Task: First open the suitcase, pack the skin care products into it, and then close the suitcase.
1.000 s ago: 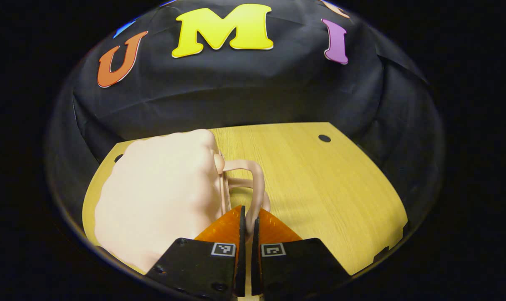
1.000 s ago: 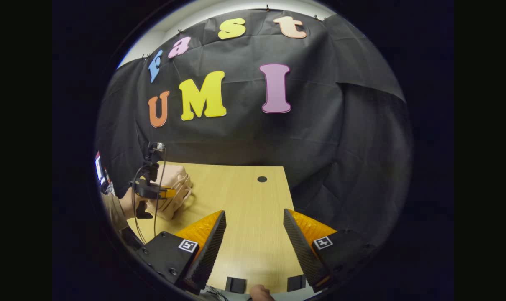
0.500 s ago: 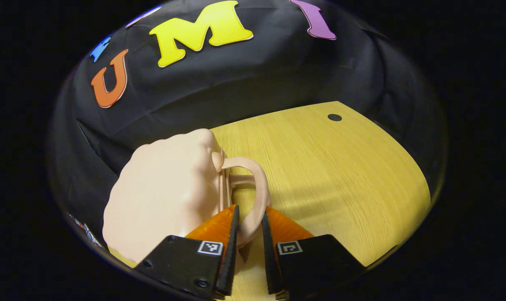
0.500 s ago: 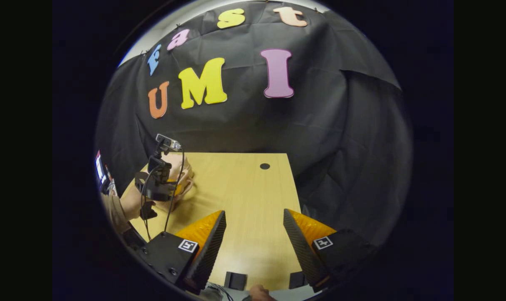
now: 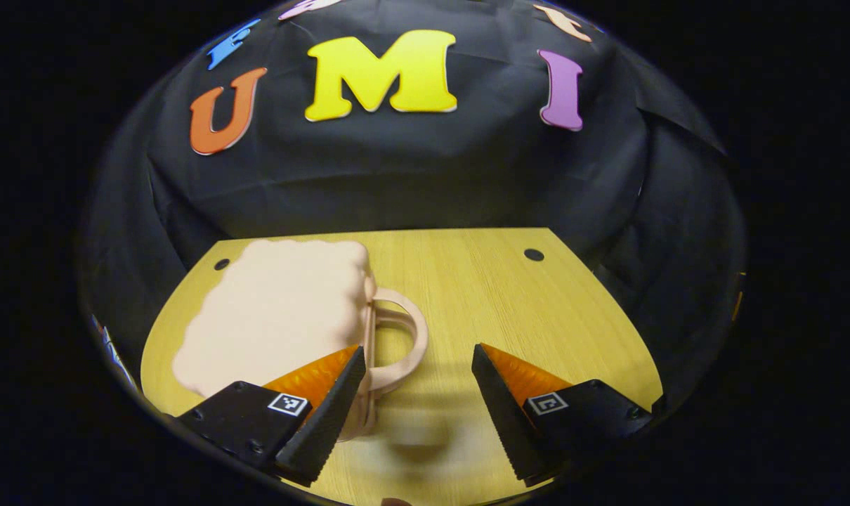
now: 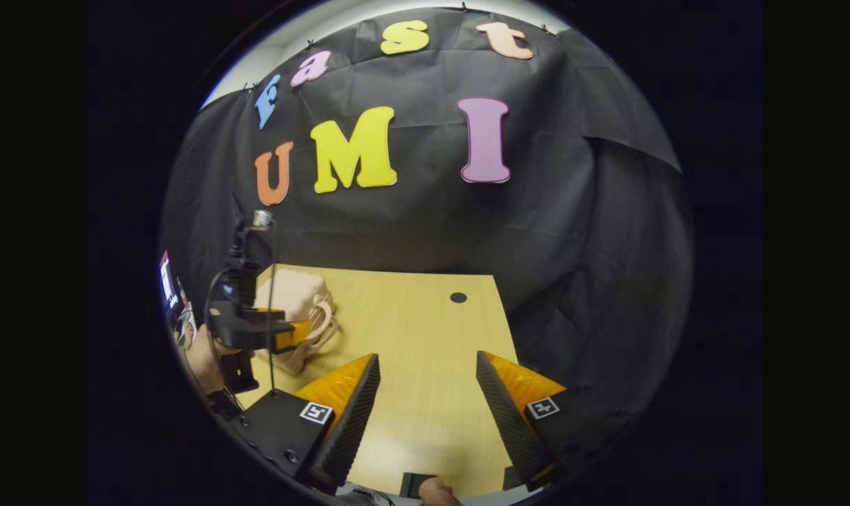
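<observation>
Suitcase point(image 5: 277, 316), small and pink, was seen lying closed on desk point(image 5: 537, 316), handle point(image 5: 397, 344) toward camera. Left hand-held gripper point(image 5: 414, 407) was spread wide, handle unheld beside one finger. Right hand-held gripper point(image 6: 425, 407) was parked agape, well apart, likely awaiting handover.

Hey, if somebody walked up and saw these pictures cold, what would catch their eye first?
Probably the pale pink suitcase, lying closed on the left side of the wooden table, its looped handle pointing toward the middle. Next, the left gripper, wide open just in front of that handle, and the right gripper, open over bare tabletop.
</observation>
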### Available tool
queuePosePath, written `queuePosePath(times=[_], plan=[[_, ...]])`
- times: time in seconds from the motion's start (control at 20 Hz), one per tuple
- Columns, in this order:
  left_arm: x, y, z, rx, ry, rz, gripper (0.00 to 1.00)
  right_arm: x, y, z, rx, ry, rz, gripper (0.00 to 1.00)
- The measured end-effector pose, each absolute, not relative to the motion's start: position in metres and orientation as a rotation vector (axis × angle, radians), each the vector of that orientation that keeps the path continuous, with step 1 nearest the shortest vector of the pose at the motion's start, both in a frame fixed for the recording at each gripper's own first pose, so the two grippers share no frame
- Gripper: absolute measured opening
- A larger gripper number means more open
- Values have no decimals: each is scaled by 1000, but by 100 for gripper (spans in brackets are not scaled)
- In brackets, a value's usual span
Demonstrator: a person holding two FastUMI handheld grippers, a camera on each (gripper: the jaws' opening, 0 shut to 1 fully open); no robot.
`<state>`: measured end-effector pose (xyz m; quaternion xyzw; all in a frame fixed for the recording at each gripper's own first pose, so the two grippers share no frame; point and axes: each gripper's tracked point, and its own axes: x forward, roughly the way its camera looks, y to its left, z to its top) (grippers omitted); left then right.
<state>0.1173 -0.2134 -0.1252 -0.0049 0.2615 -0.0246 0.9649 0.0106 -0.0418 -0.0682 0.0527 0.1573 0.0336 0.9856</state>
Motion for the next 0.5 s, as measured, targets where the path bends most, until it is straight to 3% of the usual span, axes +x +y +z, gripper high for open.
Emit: queuePosePath(times=[0.15,0.2,0.25,0.4,0.5], plan=[[86,-189,-83,-48,458,-35,97,9,-27,-32,96,243,37,77],[77,-176,-70,-43,433,-18,100,7,-22,-23,88,222,23,77],[68,-164,-59,-43,415,-3,97,6,-16,-17,86,211,13,81],[42,-131,-23,-48,328,29,97,-3,6,0,94,183,-5,77],[26,-107,1,-31,264,48,97,-9,21,13,92,142,-21,81]])
